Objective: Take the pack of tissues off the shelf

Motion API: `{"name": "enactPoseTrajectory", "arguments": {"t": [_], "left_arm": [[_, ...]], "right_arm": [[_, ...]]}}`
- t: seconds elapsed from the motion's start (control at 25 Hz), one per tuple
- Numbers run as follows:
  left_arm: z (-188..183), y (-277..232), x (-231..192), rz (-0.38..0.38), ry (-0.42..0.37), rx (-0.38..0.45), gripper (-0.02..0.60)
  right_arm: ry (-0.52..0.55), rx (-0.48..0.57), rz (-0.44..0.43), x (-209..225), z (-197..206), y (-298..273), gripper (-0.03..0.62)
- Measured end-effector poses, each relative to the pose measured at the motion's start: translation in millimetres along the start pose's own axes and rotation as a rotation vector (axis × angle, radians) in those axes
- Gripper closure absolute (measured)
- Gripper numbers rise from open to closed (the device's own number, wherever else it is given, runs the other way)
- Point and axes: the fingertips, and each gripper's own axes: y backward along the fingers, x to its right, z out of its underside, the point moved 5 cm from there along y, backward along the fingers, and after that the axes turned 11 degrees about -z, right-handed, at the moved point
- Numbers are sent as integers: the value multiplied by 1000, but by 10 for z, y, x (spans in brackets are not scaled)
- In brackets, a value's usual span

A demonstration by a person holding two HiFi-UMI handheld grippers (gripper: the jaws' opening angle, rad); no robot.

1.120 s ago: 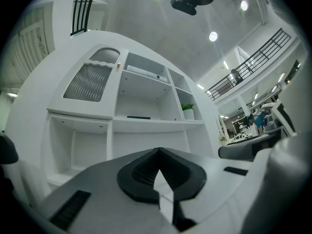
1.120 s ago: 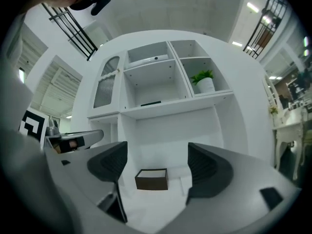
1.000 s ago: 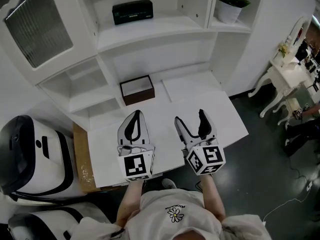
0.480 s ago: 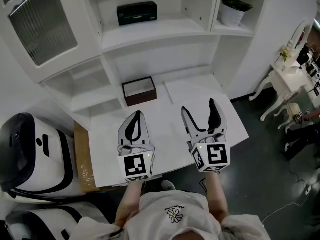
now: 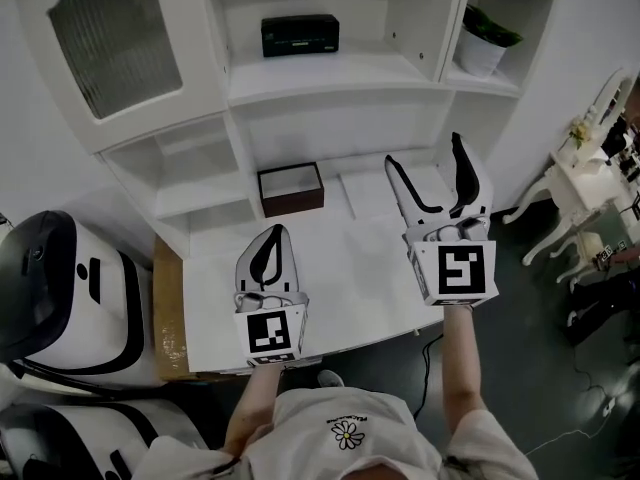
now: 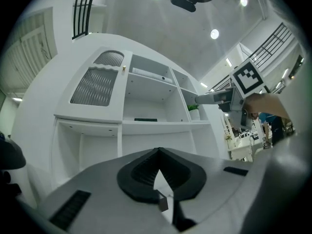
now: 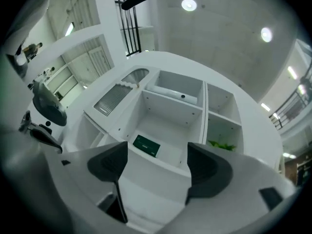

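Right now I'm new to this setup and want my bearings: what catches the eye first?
The dark green rectangular pack of tissues lies alone on the white cabinet's middle shelf. The right tongs hang open below it, aimed at that shelf, while the left tongs sit shut over the white table. A brown open box stands at the table's back edge.

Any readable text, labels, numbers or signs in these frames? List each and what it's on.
Nothing reads clearly.
Dark green rectangular tissue pack: pale print, too small to read.
White T-shirt: tiny line above daisy, blurred.
Left marker cube, right marker cube: black square codes, no words.
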Motion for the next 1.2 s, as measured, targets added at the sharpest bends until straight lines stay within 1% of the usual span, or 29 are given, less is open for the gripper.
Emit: {"name": "enactPoseTrajectory", "arguments": {"t": [0.16, 0.24, 0.32, 0.48, 0.56, 0.68, 0.8, 1.08, 1.2], "left_arm": [[8, 13, -80, -24, -3, -3, 583], [31, 4, -107, -33, -8, -11, 583], [53, 7, -118, -39, -12, -21, 583], [69, 22, -151, -48, -18, -29, 583], [85, 26, -180, -55, -20, -37, 583], [119, 32, -239, -73, -20, -53, 583], [153, 43, -293, -94, -17, -68, 583], [241, 47, -398, -141, -13, -99, 583], [280, 40, -393, -149, -11, -119, 583]], "right_arm": [[134, -40, -100, 95, -253, -252, 229], [227, -45, -144, 142, -367, -393, 229], [328, -34, -177, 179, -464, -541, 229], [469, -62, -234, 221, -569, -863, 229], [528, -103, -253, 241, -582, -1024, 229], [636, -157, -287, 291, -535, -1286, 229], [728, -203, -342, 310, -453, -1555, 229], [885, -317, -484, 324, -105, -2112, 229], [953, -380, -541, 355, 90, -2350, 229]]}}
